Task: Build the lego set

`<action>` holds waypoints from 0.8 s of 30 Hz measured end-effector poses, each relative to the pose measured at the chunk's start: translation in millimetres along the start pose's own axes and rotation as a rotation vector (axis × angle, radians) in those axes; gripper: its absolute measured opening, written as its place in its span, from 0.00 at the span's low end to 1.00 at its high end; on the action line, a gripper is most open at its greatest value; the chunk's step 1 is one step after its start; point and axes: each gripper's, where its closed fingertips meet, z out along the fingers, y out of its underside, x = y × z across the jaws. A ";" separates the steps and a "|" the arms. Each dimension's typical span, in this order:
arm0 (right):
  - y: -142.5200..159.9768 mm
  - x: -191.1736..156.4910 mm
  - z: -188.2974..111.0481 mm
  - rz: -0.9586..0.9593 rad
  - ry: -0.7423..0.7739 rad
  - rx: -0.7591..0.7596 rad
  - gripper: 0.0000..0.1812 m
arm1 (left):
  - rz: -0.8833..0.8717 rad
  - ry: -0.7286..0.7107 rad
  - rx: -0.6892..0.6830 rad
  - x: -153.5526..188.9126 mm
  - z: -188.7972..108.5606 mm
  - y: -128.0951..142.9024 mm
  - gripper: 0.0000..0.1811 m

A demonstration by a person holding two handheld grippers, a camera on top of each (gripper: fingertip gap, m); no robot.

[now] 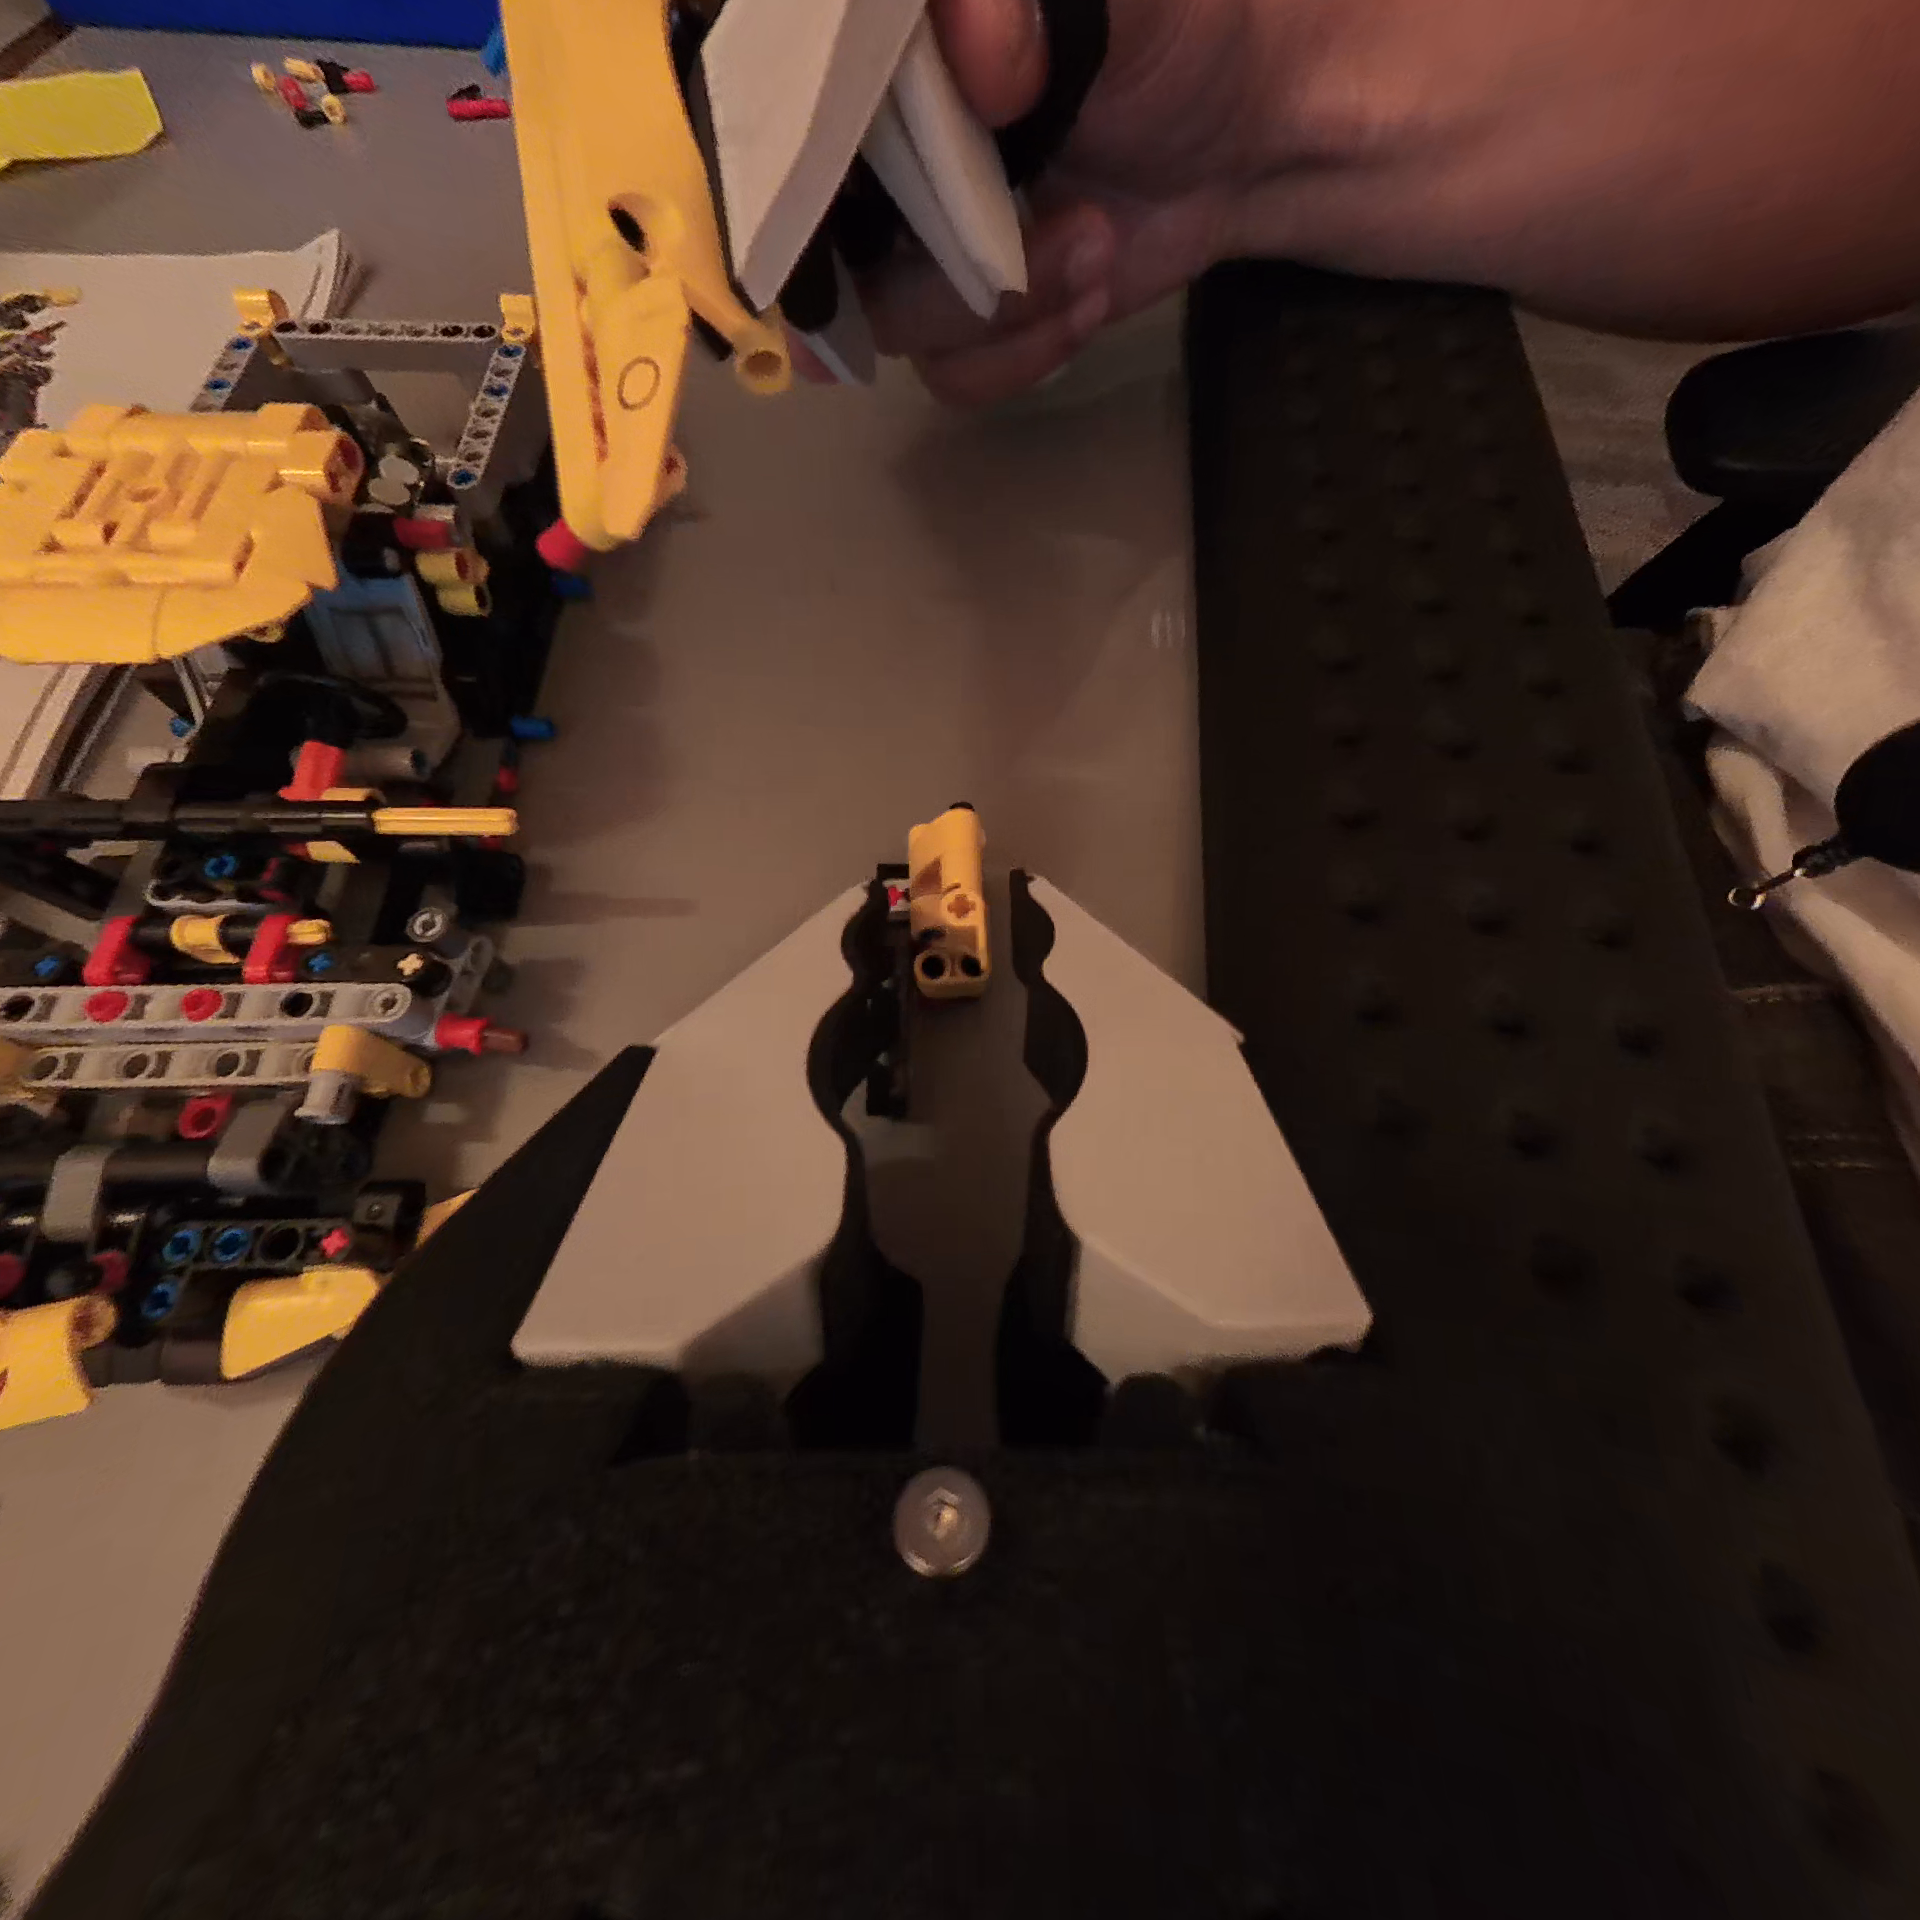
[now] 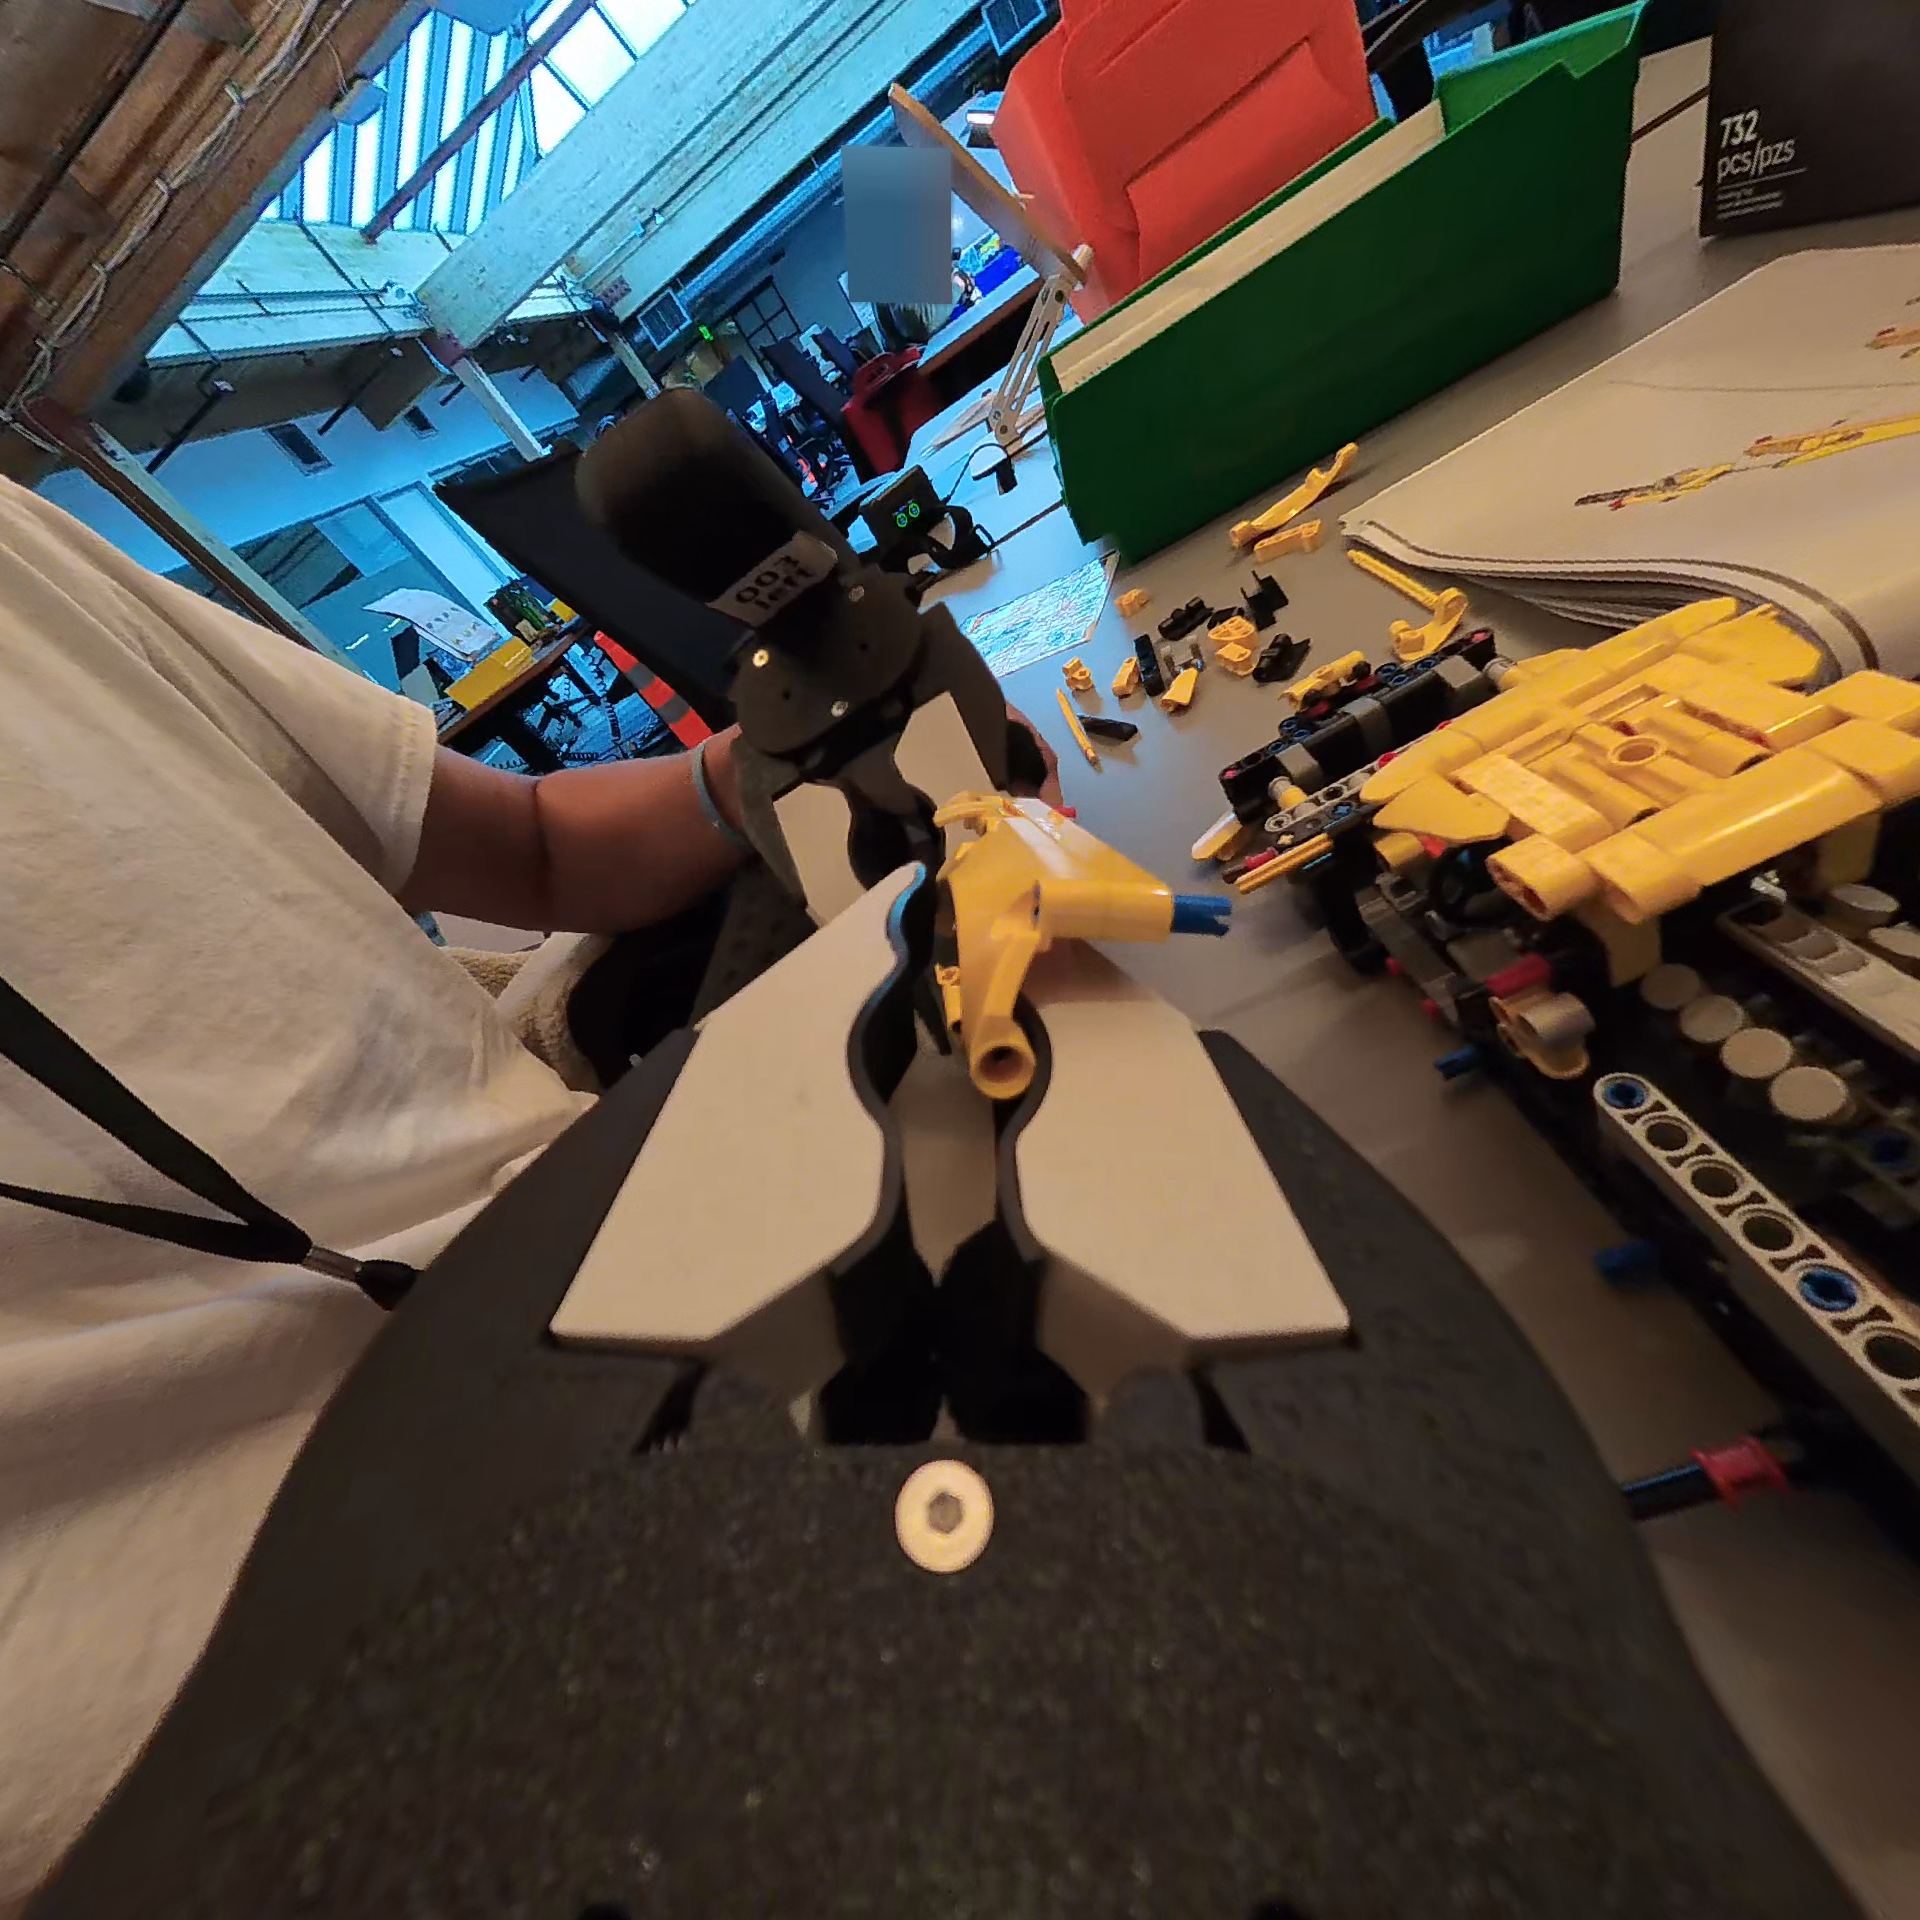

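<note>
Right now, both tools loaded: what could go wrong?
1. Left tool pinches the small yellow connector only at the fingertips; it could twist out.
2. Right tool holds the yellow panel piece off-centre; pressing may rotate it.
3. Its blue pin points toward the model; a swing could knock it.

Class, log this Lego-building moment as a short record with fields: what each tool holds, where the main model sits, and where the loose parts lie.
left tool: shut on small yellow connector piece
right tool: shut on yellow panel assembly with a blue pin at its end
main model: on grey table, yellow and black, partly built
loose parts: scattered beyond the model, near green bin
</note>
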 end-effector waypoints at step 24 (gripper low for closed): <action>9.0 -15.9 28.3 0.014 -0.102 -0.062 0.02 | -0.435 0.294 0.284 4.0 -25.6 -50.0 0.07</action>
